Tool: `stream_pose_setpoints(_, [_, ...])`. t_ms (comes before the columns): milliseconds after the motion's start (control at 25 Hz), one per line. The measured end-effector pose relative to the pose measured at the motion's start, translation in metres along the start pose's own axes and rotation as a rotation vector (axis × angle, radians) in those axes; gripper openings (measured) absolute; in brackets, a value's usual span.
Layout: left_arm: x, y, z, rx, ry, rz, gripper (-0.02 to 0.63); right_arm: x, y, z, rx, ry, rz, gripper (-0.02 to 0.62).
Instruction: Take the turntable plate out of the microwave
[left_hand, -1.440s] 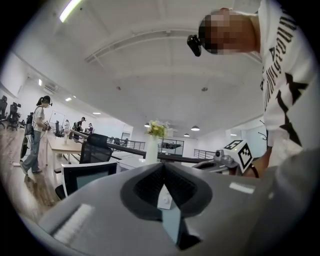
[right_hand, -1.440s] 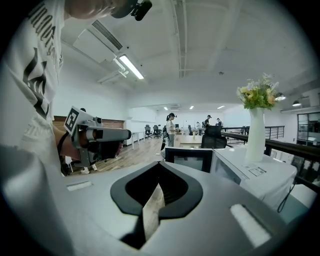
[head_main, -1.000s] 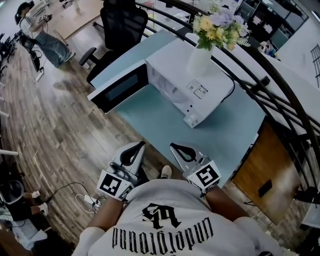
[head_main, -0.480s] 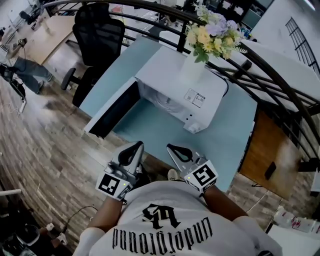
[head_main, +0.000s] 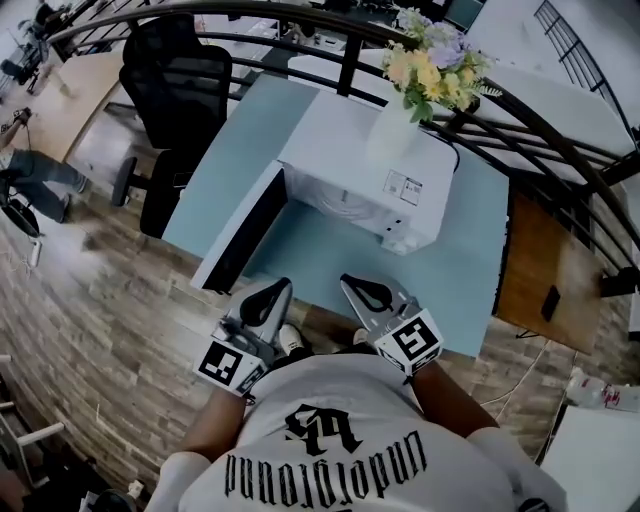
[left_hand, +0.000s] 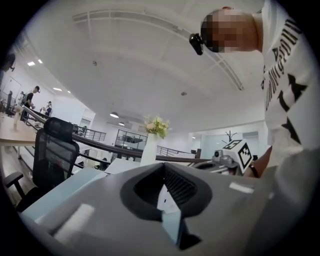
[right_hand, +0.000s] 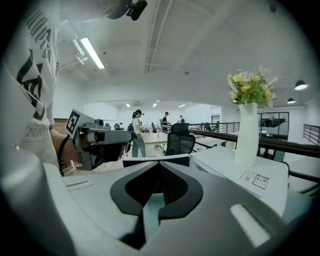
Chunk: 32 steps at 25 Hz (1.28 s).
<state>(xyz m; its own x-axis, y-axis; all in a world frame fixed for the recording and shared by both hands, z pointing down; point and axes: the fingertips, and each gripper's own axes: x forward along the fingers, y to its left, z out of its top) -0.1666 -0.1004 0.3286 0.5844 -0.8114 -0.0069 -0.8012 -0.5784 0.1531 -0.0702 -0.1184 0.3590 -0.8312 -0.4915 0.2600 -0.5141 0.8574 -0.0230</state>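
The white microwave (head_main: 365, 170) stands on the light blue table (head_main: 450, 270) with its dark door (head_main: 243, 232) swung open to the left. Inside its cavity the turntable plate (head_main: 345, 208) shows only faintly. My left gripper (head_main: 266, 300) and right gripper (head_main: 366, 296) are side by side at the table's near edge, short of the microwave, both shut and empty. In the left gripper view the left gripper (left_hand: 164, 196) has its jaws closed together. The right gripper (right_hand: 152, 199) is likewise closed, with the door (right_hand: 157, 161) and microwave top (right_hand: 235, 170) beyond it.
A white vase (head_main: 393, 130) of flowers (head_main: 435, 58) stands on the microwave. A black office chair (head_main: 175, 90) sits left of the table, and a curved dark railing (head_main: 560, 130) runs behind it. A wooden cabinet (head_main: 535, 270) is at the right. People stand far off.
Both grippers, still shut, have swung along the table's near edge with the person. The microwave and its open door now lie more squarely ahead of them.
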Motion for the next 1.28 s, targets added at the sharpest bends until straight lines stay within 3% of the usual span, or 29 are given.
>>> stream_pose_setpoints(160, [-0.006, 0.011, 0.005, 0.035, 0.004, -0.063, 0.049, 0.012, 0.002, 0.008, -0.009, -0.017, -0.057, 0.003])
stream_pose_setpoints(280, [0.000, 0.021, 0.002, 0.012, 0.005, -0.083, 0.051, 0.019, -0.001, 0.008, 0.011, -0.026, -0.089, 0.003])
stream_pose_setpoints(680, [0.033, 0.038, -0.011, 0.023, 0.030, -0.115, 0.049, 0.038, -0.031, -0.006, 0.096, -0.042, -0.112, 0.003])
stream_pose_setpoints(960, [0.065, 0.044, -0.030, 0.011, 0.045, -0.176, 0.050, 0.054, -0.075, -0.046, 0.189, -0.019, -0.142, 0.003])
stream_pose_setpoints(1280, [0.099, 0.076, -0.074, 0.030, 0.138, -0.142, 0.050, 0.077, -0.115, -0.114, 0.355, 0.069, -0.188, 0.020])
